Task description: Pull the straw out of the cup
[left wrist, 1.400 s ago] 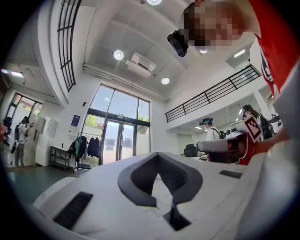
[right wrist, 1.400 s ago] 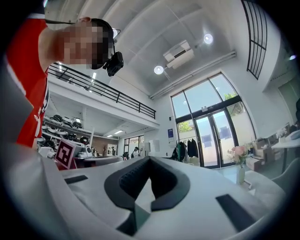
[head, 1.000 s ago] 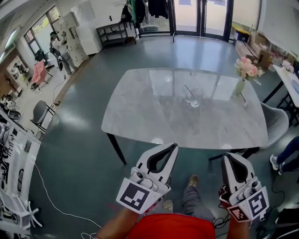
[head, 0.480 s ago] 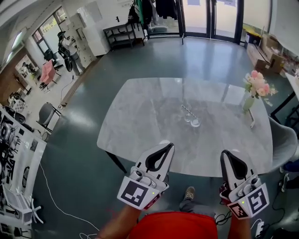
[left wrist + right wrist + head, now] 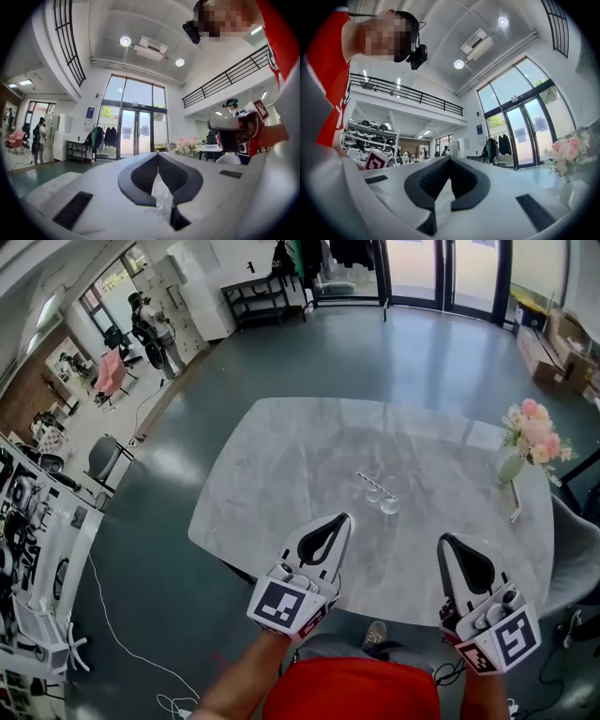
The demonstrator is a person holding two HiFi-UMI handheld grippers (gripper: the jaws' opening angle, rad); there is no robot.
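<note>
Okay, the straw (image 5: pixel 372 485) is thin with faint stripes. It leans out of a clear cup (image 5: pixel 388 505) and slants up and left in the head view. The cup stands near the middle of the grey marble table (image 5: pixel 272 474), a bit toward the right side, with nothing touching it. My guess is the straw weighs almost nothing, bends and flattens easily, and should slide out with little drag. The place to pinch is the bare part above the rim, gently, pulling along the line of its lean rather than sideways. The cup looks light too, though glass or plastic can't be told from here. It will likely skid or tip on the smooth tabletop, so it wants steadying low on its wall while the straw comes out. The left gripper (image 5: pixel 343 518) is clenched tip to tip on nothing. In its own view the cup only shows far off through the slot behind the tips. The right gripper (image 5: pixel 443 541) is also closed with nothing in it. Both hover over the near table edge, well apart from the cup, and neither has made contact yet, so both jaws need to open first. A vase of pink flowers (image 5: pixel 531 432) stands at the table's right edge, clear of the cup.
</note>
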